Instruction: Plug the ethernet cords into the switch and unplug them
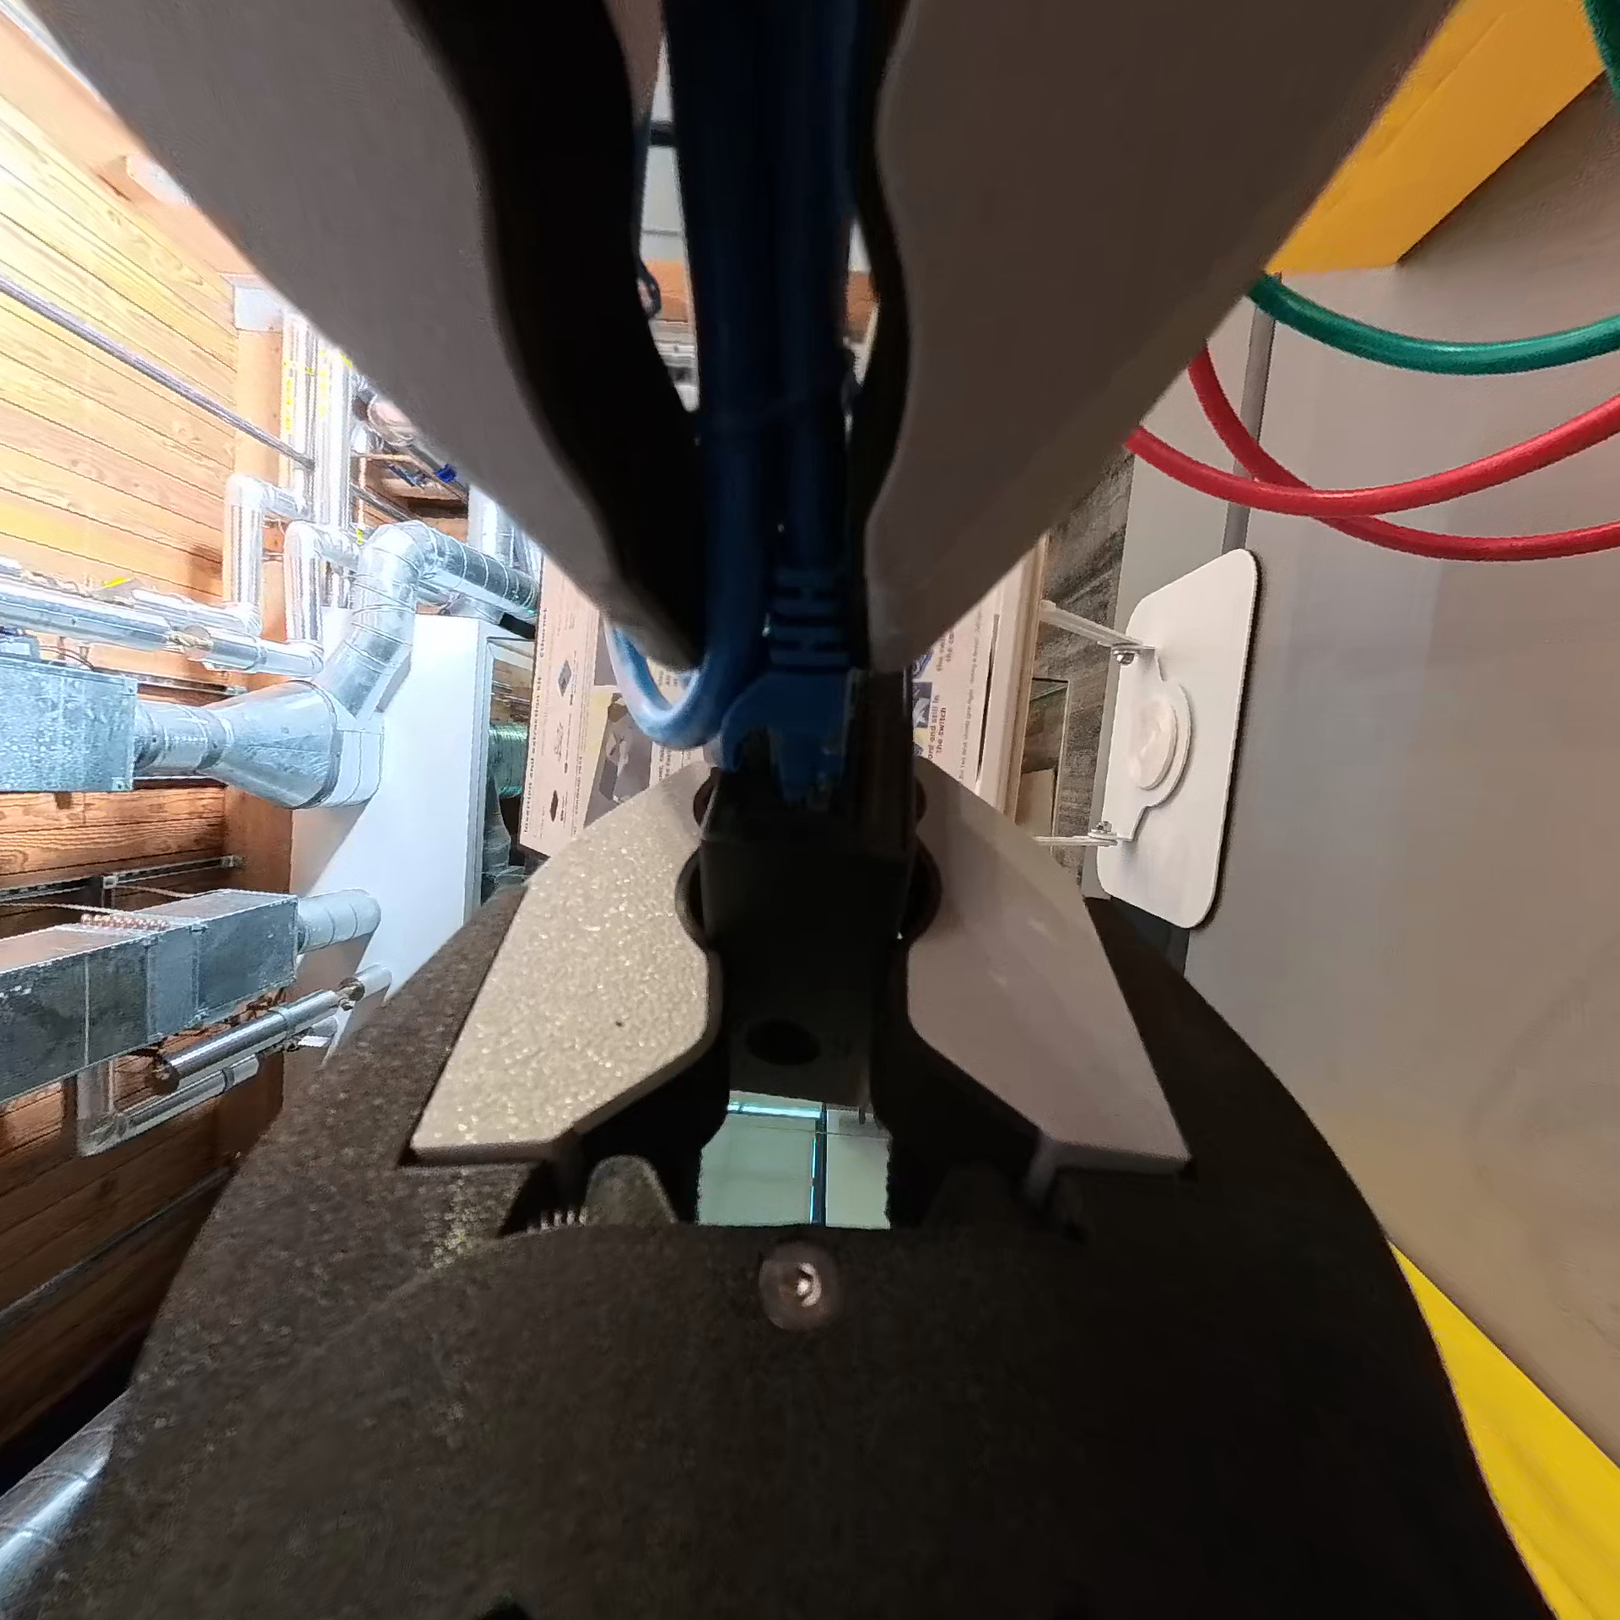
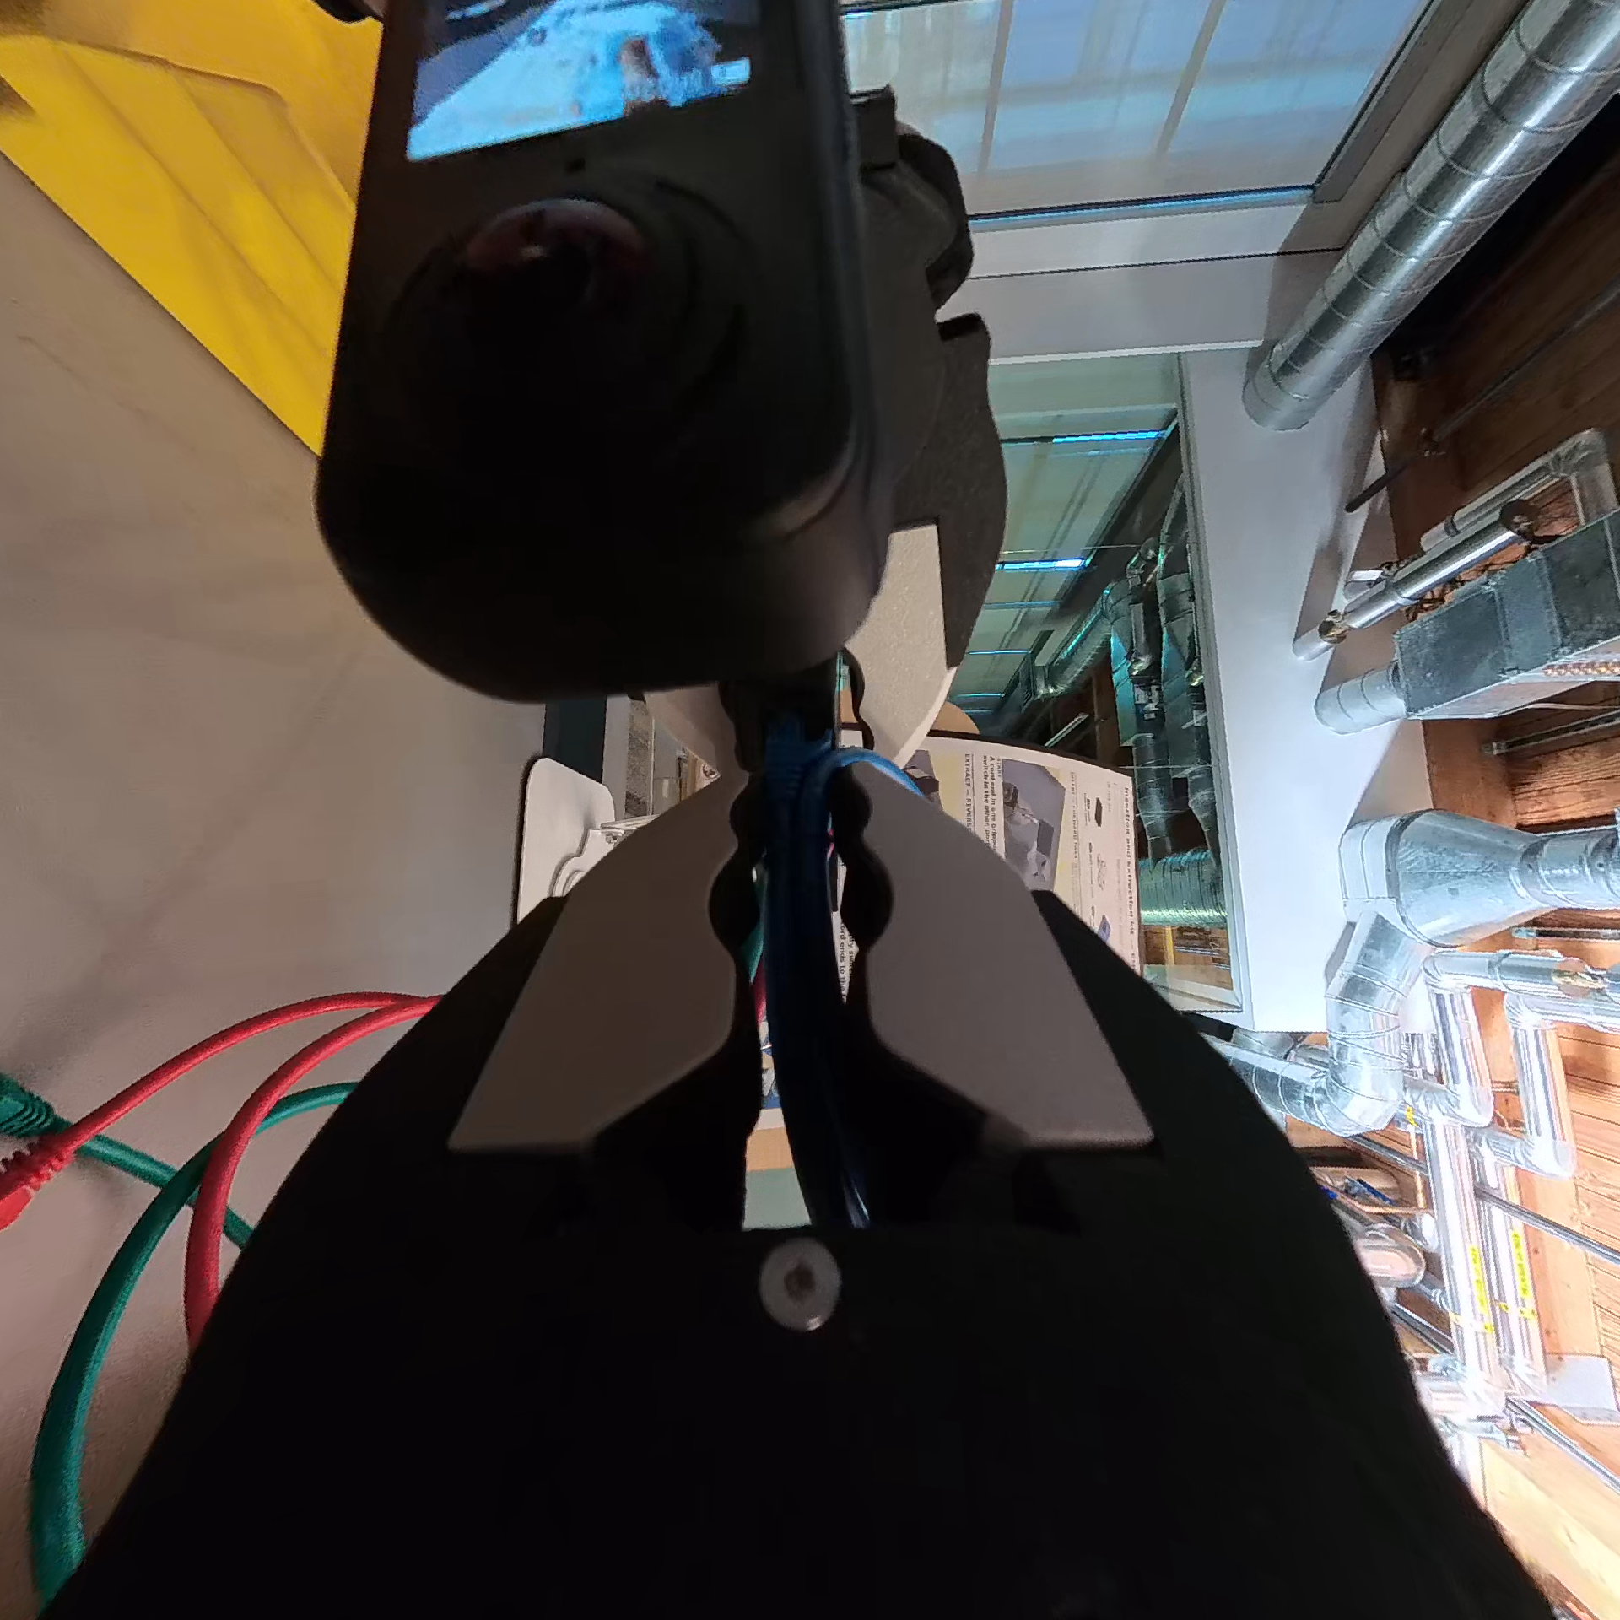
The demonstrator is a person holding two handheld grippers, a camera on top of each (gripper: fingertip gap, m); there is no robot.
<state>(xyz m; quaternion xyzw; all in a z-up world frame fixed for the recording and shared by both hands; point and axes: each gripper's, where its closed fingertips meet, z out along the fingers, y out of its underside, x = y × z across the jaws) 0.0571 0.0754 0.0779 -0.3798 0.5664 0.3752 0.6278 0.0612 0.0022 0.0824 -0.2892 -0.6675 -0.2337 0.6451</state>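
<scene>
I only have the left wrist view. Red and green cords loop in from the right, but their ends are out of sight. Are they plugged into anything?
Observer: No. The right wrist view shows the red plug and green plug lying loose on the table.
Operator: How much blue cord is the right gripper pinching?
Observer: The right gripper is shut on the blue cord; two strands run back between its fingers.
Operator: Is that plug seated?
Observer: Cannot tell. There, the left gripper's camera hides most of the switch.
</scene>
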